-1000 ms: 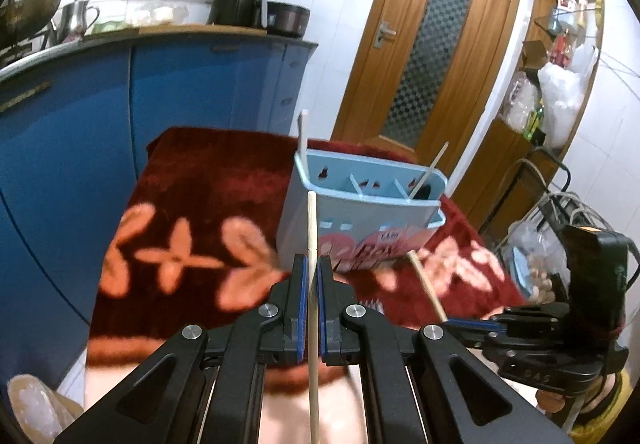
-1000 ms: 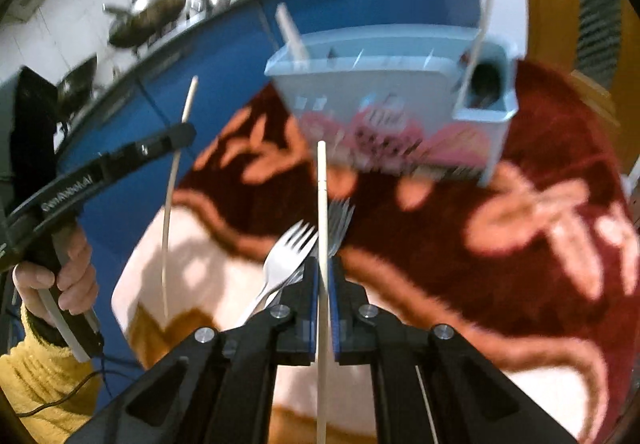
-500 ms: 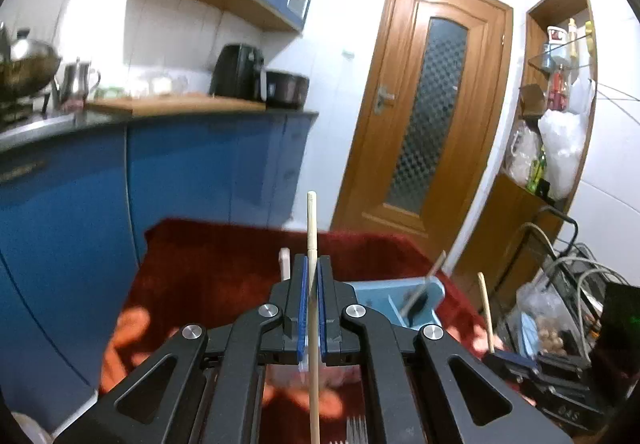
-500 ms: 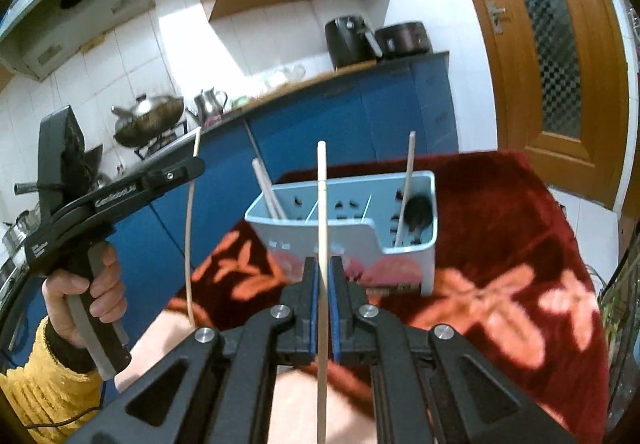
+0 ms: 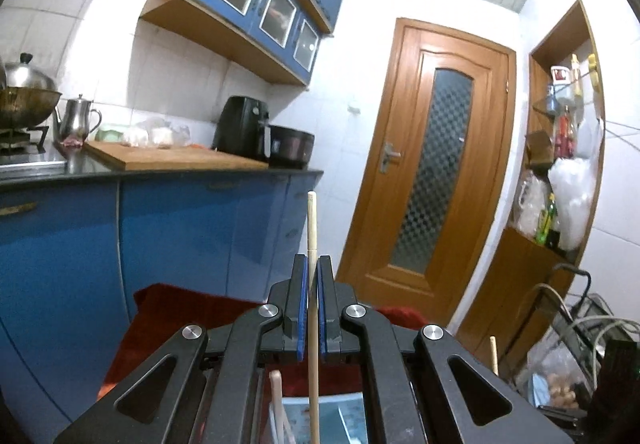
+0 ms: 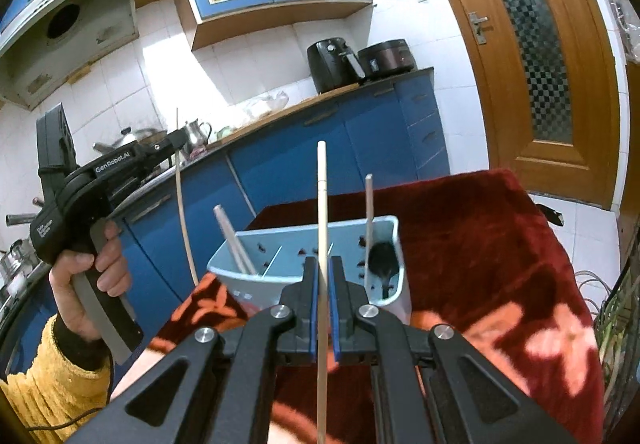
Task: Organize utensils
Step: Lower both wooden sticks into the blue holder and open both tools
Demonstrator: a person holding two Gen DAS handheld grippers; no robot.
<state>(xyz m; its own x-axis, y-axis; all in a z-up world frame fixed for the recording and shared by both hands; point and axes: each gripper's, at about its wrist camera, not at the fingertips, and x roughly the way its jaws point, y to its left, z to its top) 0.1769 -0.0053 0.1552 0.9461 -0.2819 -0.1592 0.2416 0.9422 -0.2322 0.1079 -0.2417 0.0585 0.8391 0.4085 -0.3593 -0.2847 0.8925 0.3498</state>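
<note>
1. Chopsticks: we find one chopstick [image 5: 312,284] clamped upright between the fingers of the left gripper [image 5: 313,308], and a second chopstick [image 6: 322,244] clamped likewise in the right gripper [image 6: 323,308].
2. We place the blue utensil caddy [image 6: 320,284] on the red blanket [image 6: 500,244], just beyond the right gripper.
3. Risk, in our judgement: each long stick is pinched low on its length, so it may pivot or slide in the grip and miss its compartment; striking the rim could tip the light caddy.
4. We note the left view shows only a sliver of the caddy; compartment contents are unclear.
</note>
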